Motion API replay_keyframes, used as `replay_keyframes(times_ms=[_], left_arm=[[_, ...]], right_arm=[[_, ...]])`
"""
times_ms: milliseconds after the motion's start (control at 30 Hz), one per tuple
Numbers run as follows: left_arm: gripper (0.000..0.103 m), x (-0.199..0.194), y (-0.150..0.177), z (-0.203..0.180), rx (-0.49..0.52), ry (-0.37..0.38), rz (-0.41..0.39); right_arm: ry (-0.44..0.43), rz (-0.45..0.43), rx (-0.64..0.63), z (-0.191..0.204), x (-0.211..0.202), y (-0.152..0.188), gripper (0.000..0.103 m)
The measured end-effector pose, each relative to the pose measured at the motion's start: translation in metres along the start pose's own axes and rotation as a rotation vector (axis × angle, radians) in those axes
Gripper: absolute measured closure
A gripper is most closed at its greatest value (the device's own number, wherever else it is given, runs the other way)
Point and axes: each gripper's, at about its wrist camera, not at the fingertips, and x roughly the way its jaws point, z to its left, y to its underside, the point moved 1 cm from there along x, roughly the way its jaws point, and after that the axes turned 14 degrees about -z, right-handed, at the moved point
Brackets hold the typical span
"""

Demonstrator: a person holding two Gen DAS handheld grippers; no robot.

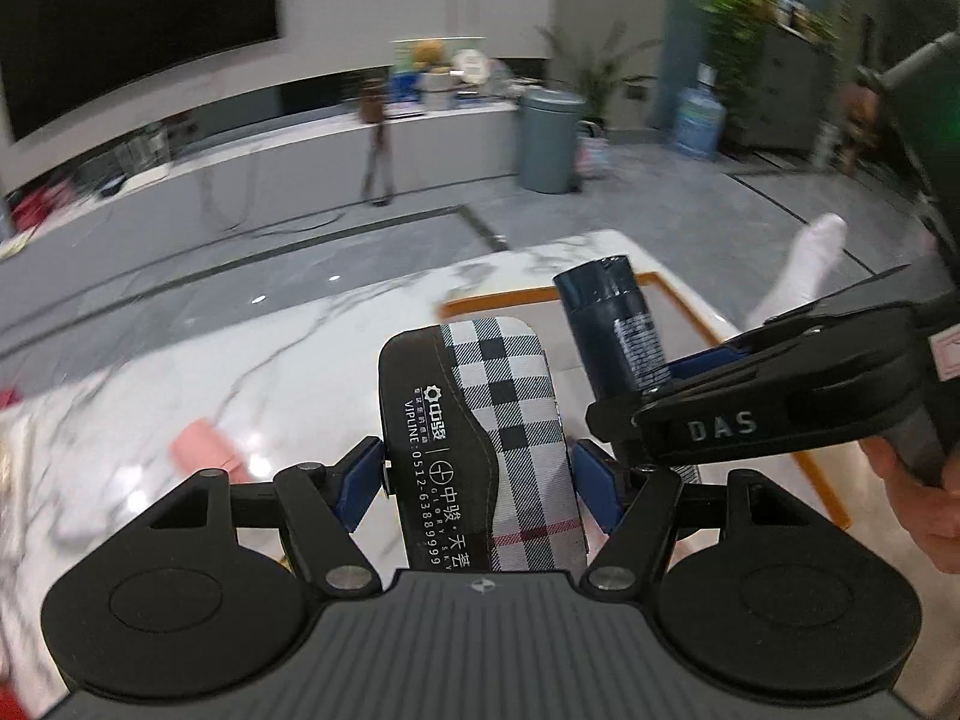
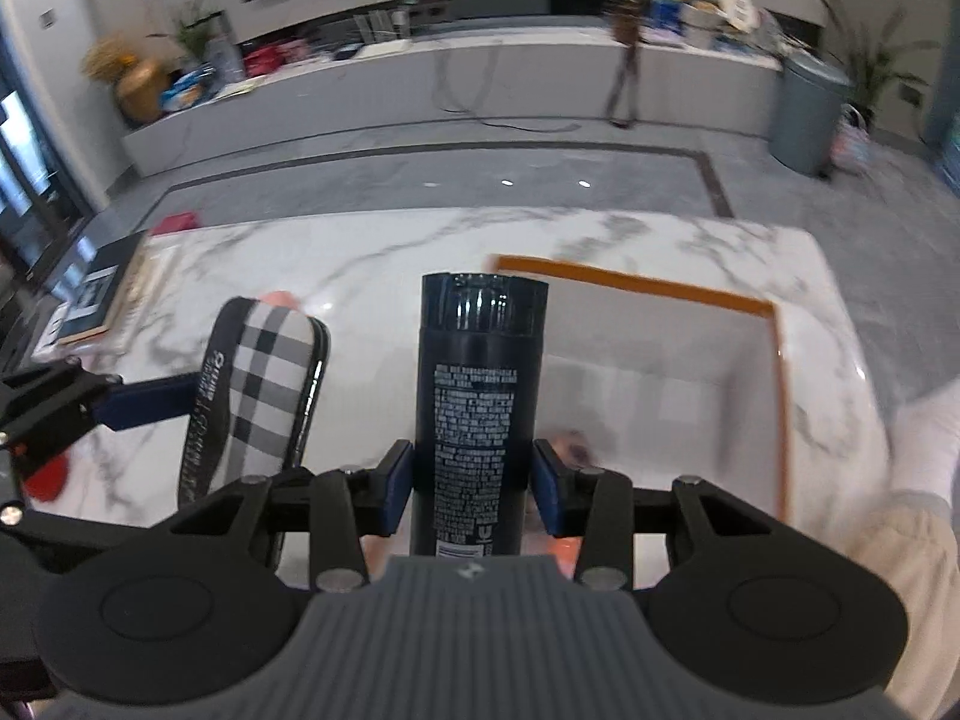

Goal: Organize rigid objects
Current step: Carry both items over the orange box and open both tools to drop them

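My left gripper (image 1: 477, 480) is shut on a black and plaid glasses case (image 1: 480, 420), held above the white marble table (image 1: 288, 360). My right gripper (image 2: 471, 480) is shut on a dark blue spray can (image 2: 480, 396), also held above the table. The two grippers are side by side: the can (image 1: 618, 330) and the right gripper (image 1: 654, 396) show at the right of the left wrist view, the case (image 2: 264, 384) at the left of the right wrist view. A white tray with an orange rim (image 2: 648, 285) lies on the table ahead and to the right.
A pink object (image 1: 204, 444) lies on the table at the left. Books (image 2: 102, 300) sit at the table's left edge, with a red object (image 2: 45, 480) nearby. Beyond the table are grey floor, a long low counter (image 2: 480, 72) and a grey bin (image 1: 549, 141).
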Motion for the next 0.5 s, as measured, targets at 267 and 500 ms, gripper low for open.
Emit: replay_keyframes(times_ms=[267, 500], left_arm=[[0.024, 0.075, 0.003, -0.048, 0.181, 0.062, 0.080], [0.024, 0.132, 0.009, -0.059, 0.259, 0.072, 0.149]], right_arm=[[0.087, 0.046, 0.052, -0.065, 0.044, 0.017, 0.061], [0.111, 0.054, 0.074, -0.092, 0.094, 0.017, 0.061]])
